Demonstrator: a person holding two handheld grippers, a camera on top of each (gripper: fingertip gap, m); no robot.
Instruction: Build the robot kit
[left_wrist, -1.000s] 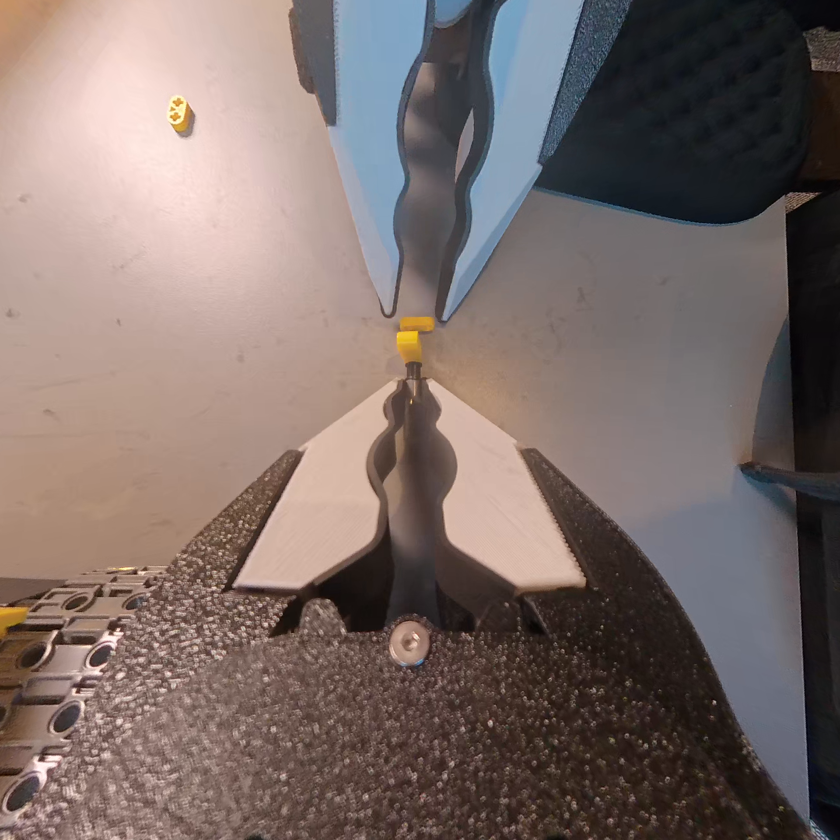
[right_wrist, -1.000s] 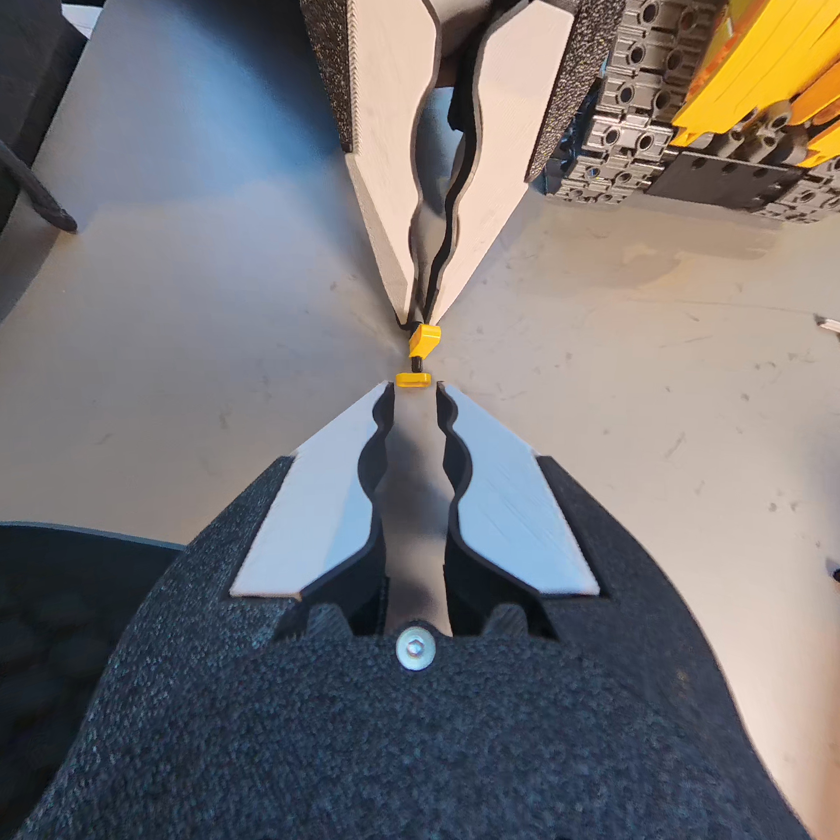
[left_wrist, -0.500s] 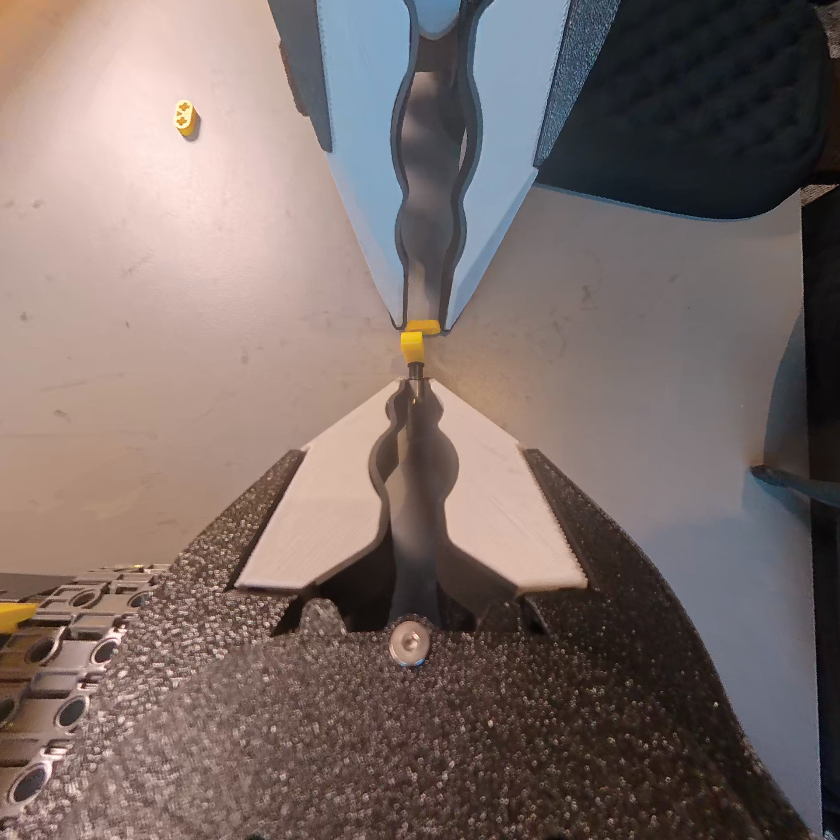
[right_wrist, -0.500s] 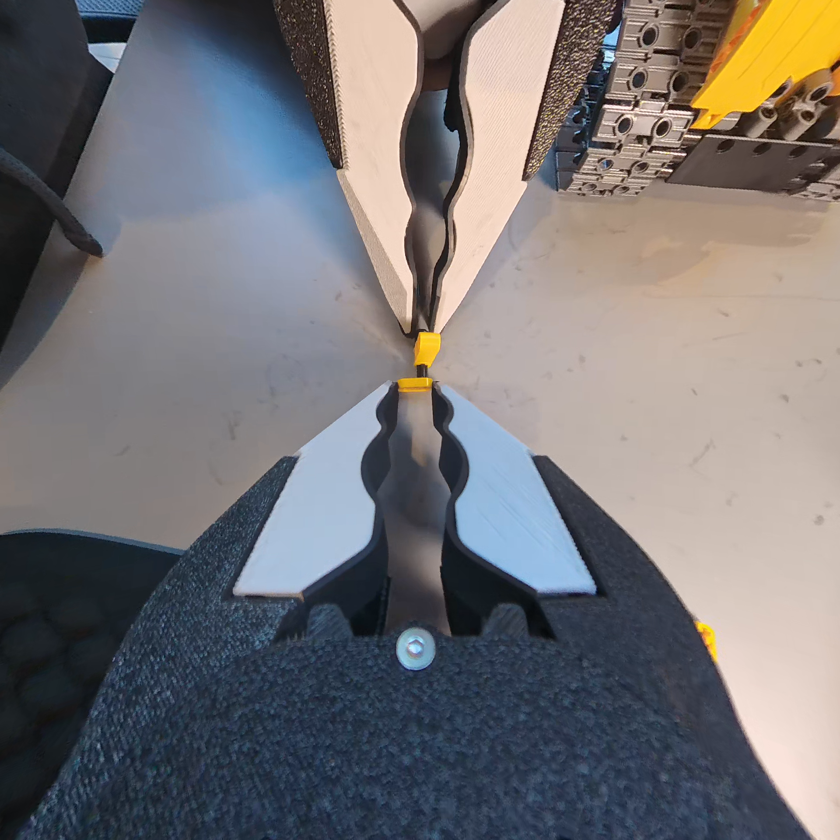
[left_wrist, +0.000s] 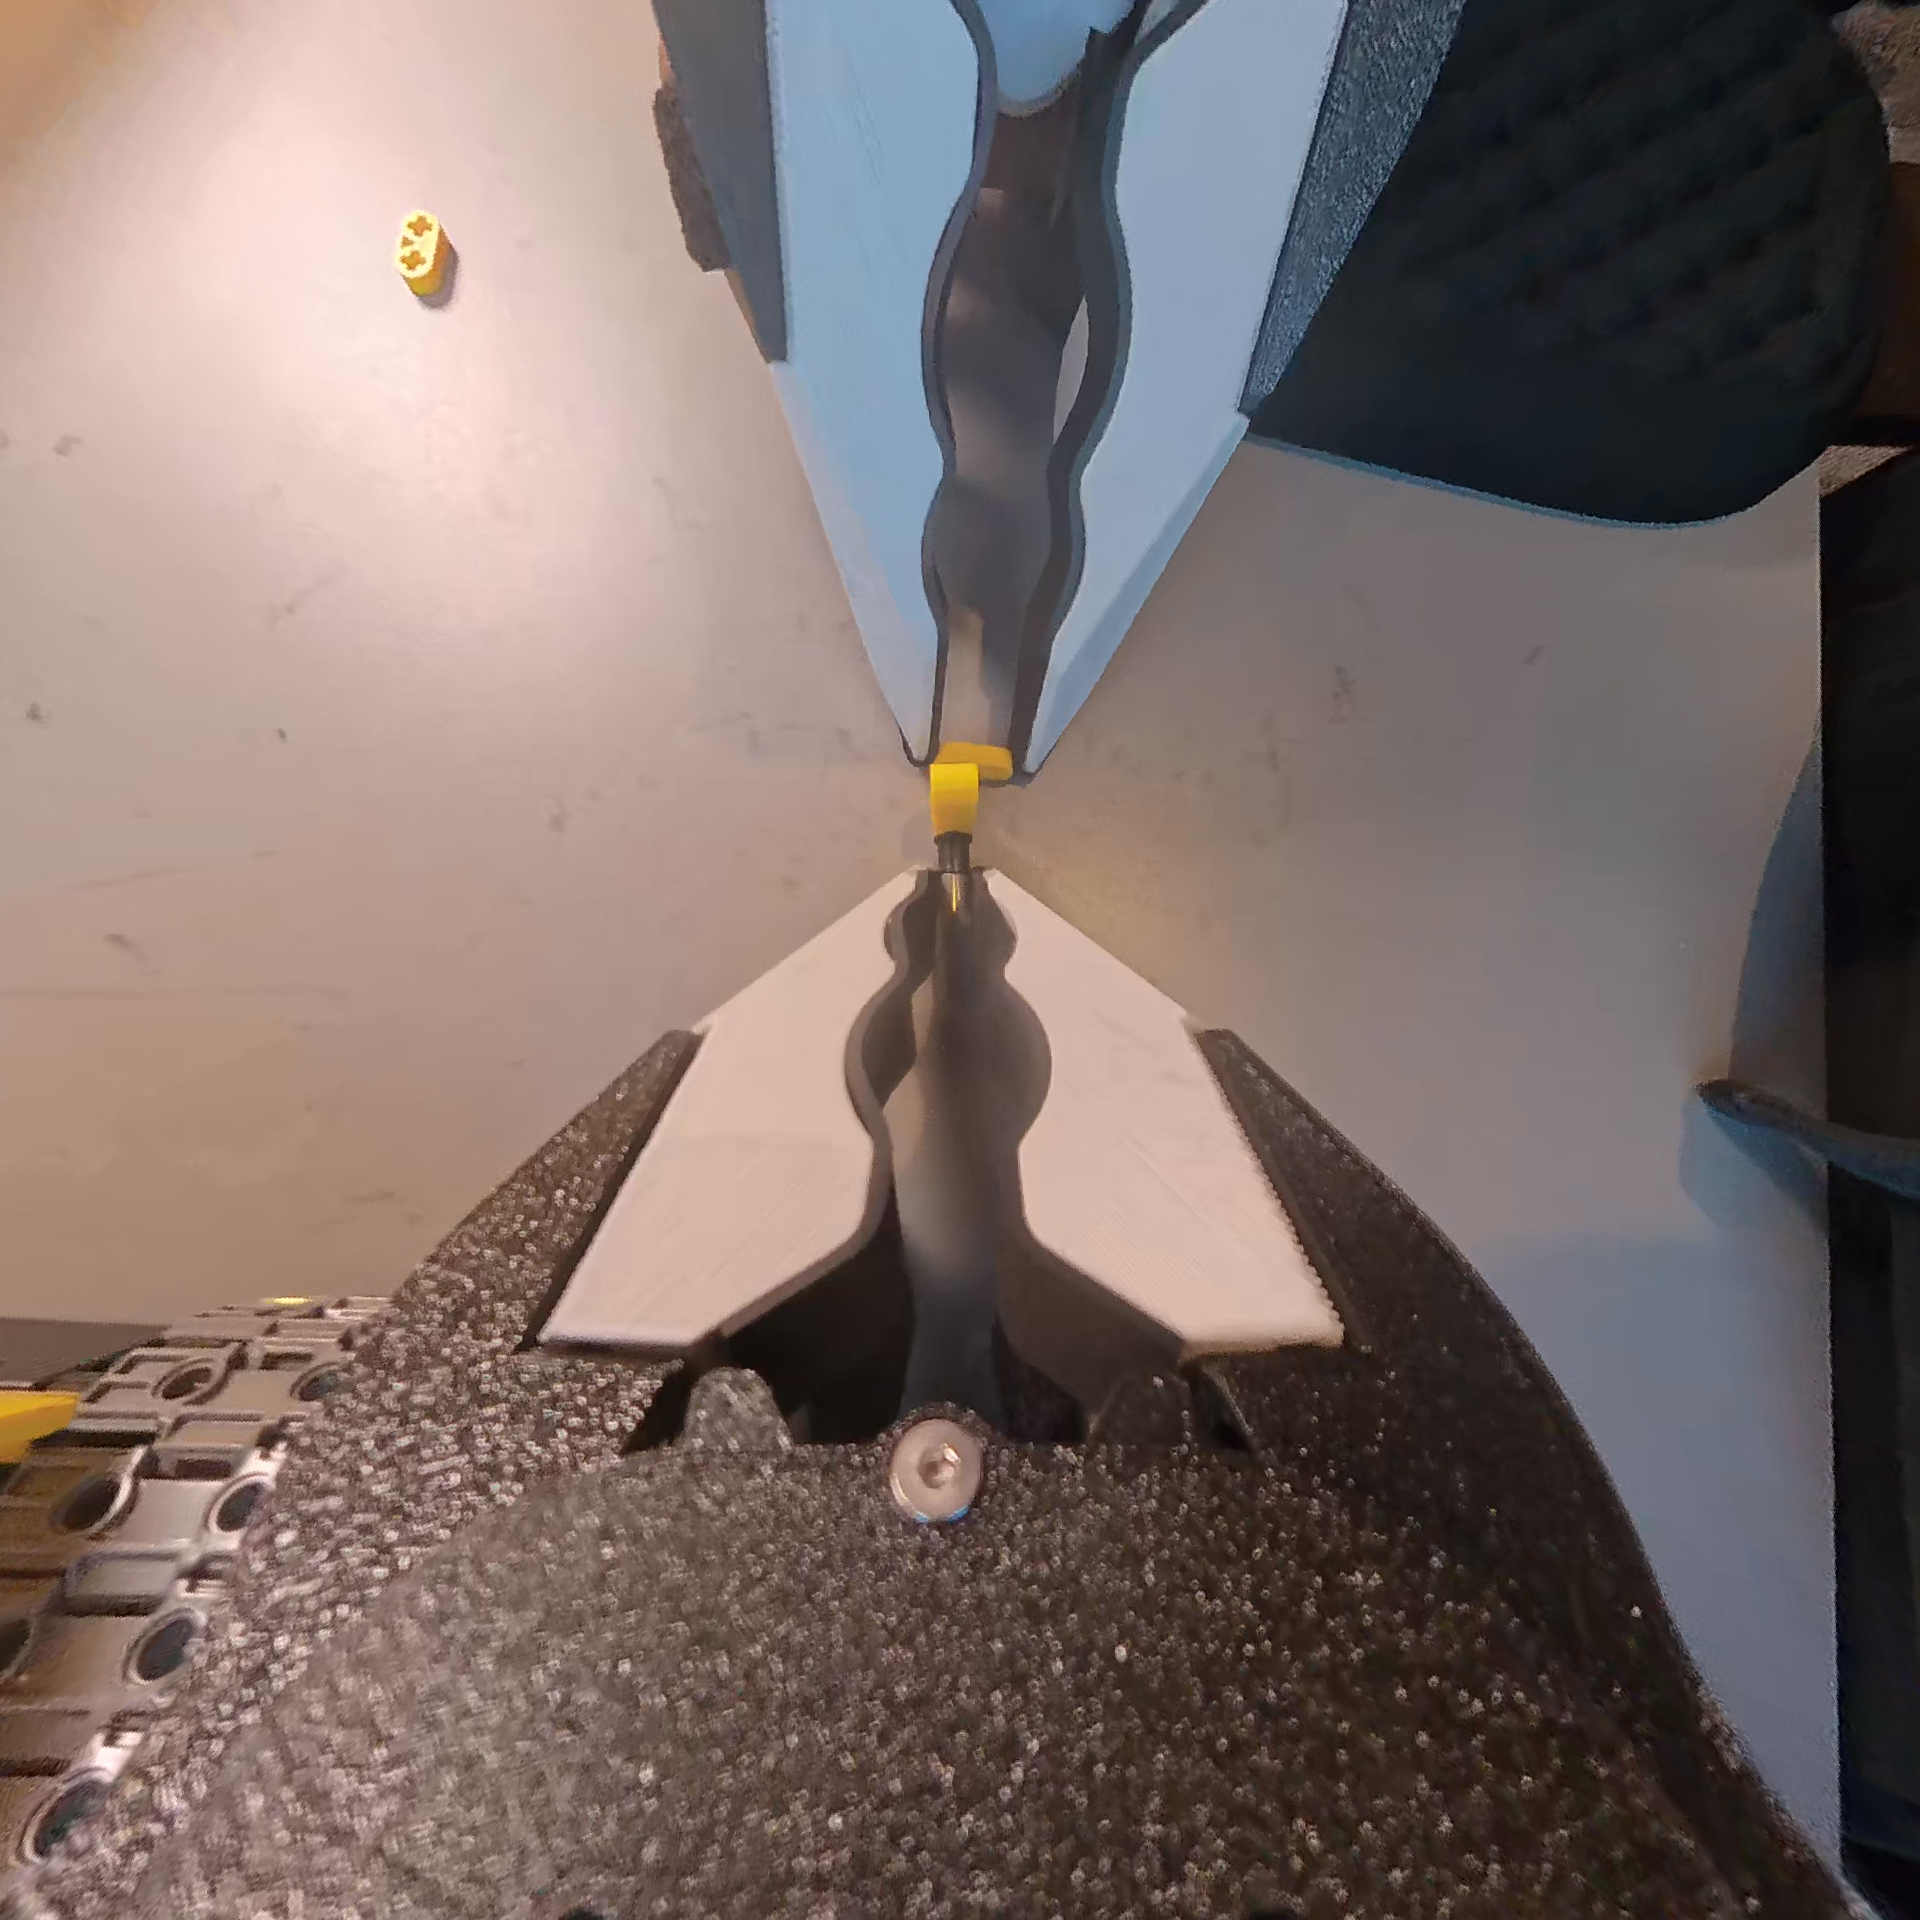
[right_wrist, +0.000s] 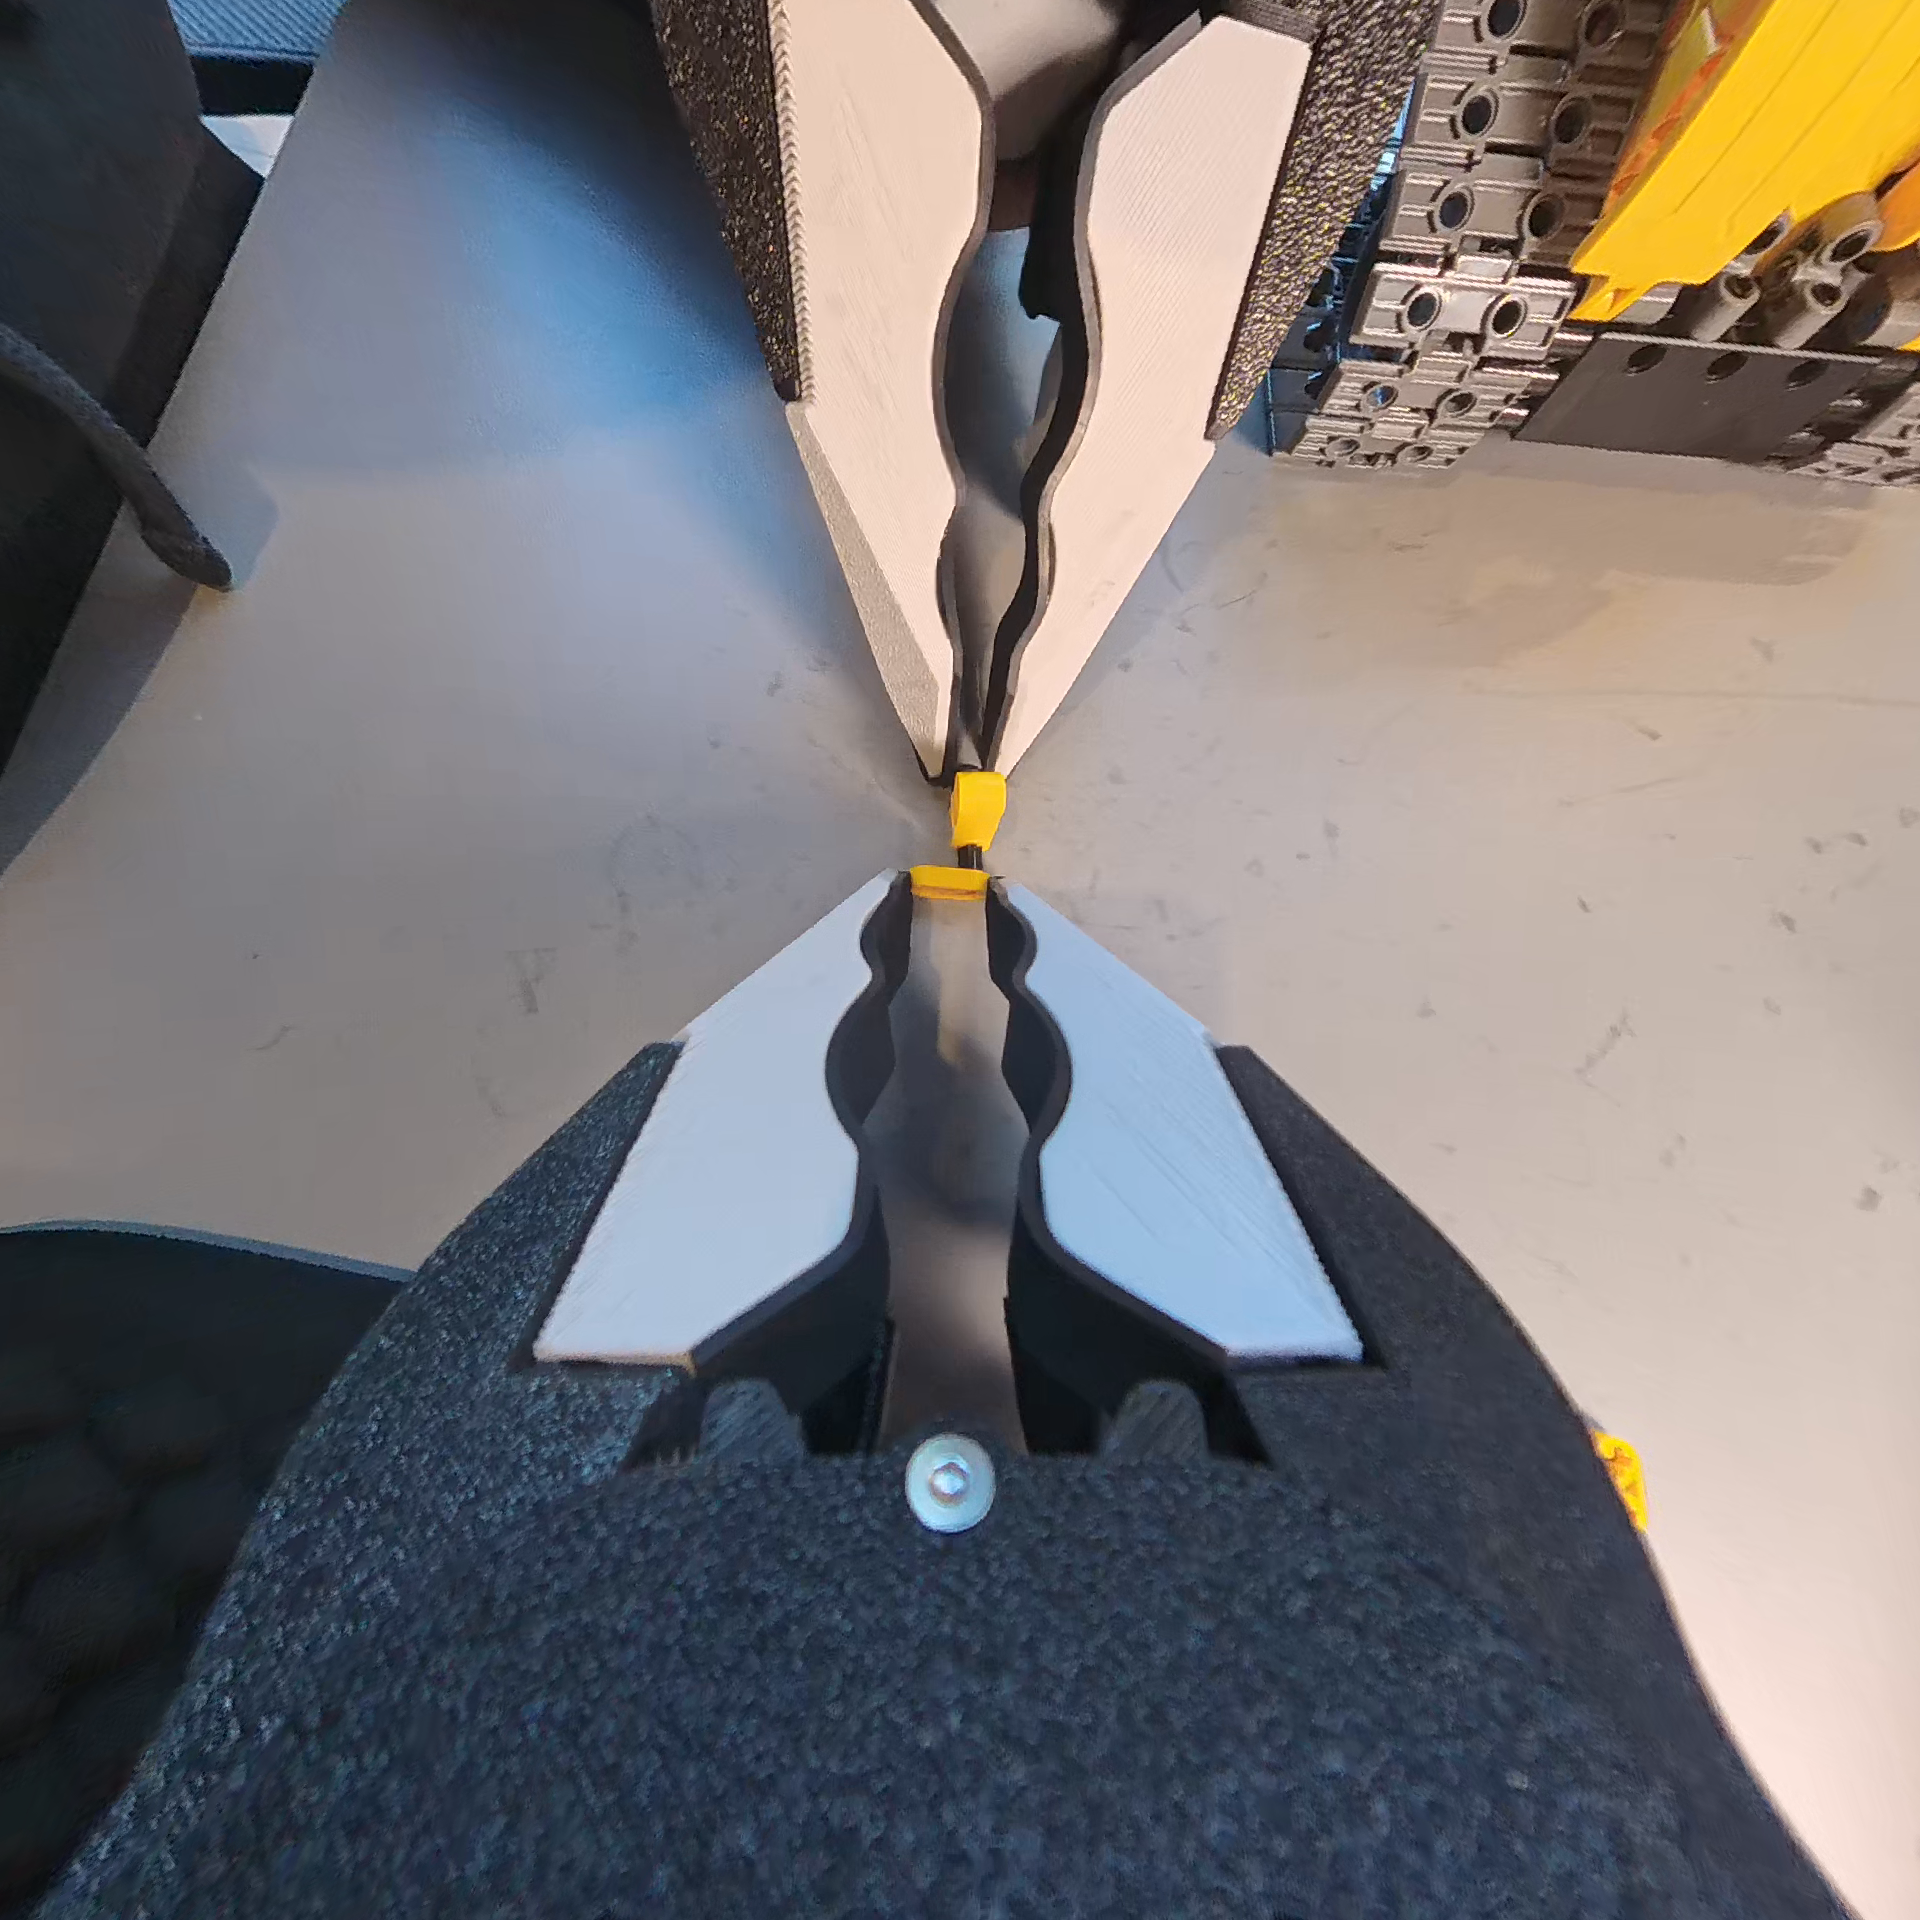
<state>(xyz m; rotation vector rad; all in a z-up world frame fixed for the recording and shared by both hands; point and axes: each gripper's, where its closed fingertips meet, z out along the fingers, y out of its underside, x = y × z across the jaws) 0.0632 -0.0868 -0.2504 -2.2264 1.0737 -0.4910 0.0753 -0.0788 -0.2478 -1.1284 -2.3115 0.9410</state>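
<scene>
The two grippers meet tip to tip over the pale table (left_wrist: 436, 790). The left gripper (left_wrist: 951, 883) has its fingers pinched shut on a thin black pin (left_wrist: 950, 854), whose far end carries a small yellow connector (left_wrist: 952, 802). Opposite it, the right gripper (right_wrist: 948, 885) has its fingers closed on a flat yellow piece (right_wrist: 945, 883) by its two ends.

A second ago the right fingers stood slightly apart with the flat yellow piece just off their tips; now they have closed onto it, and the two yellow parts have drawn together, with only a short length of black pin showing between them in the right wrist view.

A spare yellow connector (left_wrist: 424, 252) with two cross holes lies well apart on the table, with bare surface around it. A grey and yellow brick-built model (right_wrist: 1621, 239) stands near the left gripper's side. The table's edge runs close by, with a dark padded chair (left_wrist: 1579, 239) and a black cord (right_wrist: 125, 468) just beyond it.
</scene>
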